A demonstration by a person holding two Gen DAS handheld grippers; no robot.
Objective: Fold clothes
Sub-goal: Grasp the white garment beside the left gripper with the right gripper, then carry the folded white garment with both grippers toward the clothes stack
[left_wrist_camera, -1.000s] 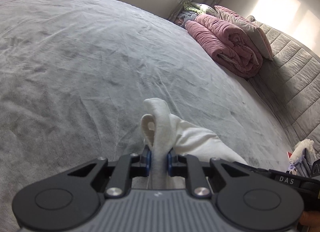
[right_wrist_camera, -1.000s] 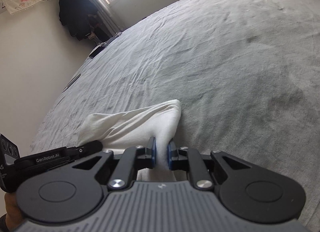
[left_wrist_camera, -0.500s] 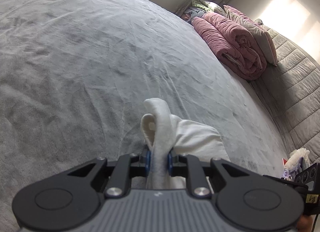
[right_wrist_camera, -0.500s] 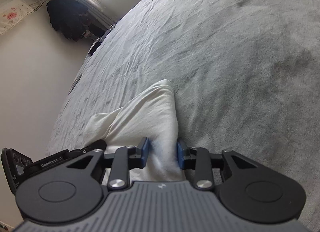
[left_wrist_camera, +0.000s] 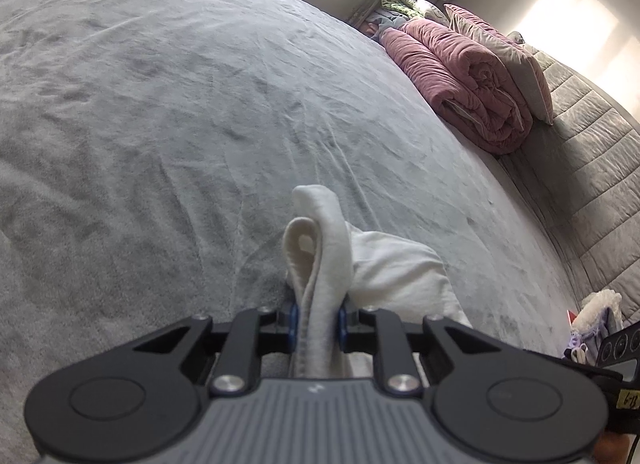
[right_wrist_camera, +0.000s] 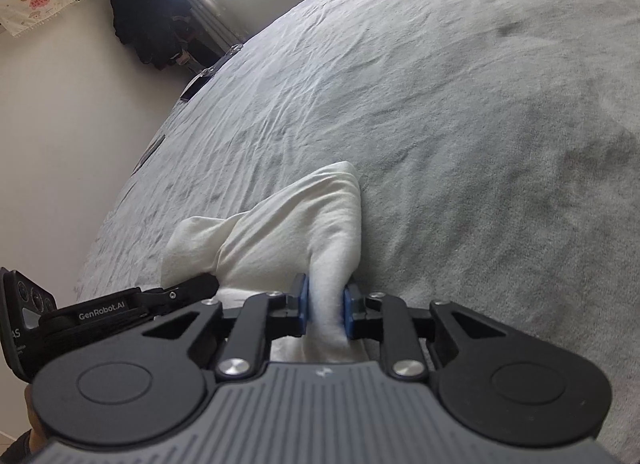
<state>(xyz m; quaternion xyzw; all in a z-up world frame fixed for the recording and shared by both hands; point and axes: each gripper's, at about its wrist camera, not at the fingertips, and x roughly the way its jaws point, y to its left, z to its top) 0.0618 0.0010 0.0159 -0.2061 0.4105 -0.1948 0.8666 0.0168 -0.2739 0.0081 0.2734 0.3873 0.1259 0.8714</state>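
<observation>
Between both tools hangs the white garment (left_wrist_camera: 394,264), its long axis spanning left gripper (left_wrist_camera: 316,318) to right gripper (right_wrist_camera: 324,306); each clamps one end, neither nearer.

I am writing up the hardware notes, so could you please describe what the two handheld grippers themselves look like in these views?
Both match: a grey ribbed body, flanked by black housings with round recessed discs, silver screws and black linkage arms ending in blue finger pads. The left gripper shows a tiny white logo on the ribbing. From the right gripper view, the other unit's side reads "GenRobot.AI" in white. No sleeves are visible.
</observation>
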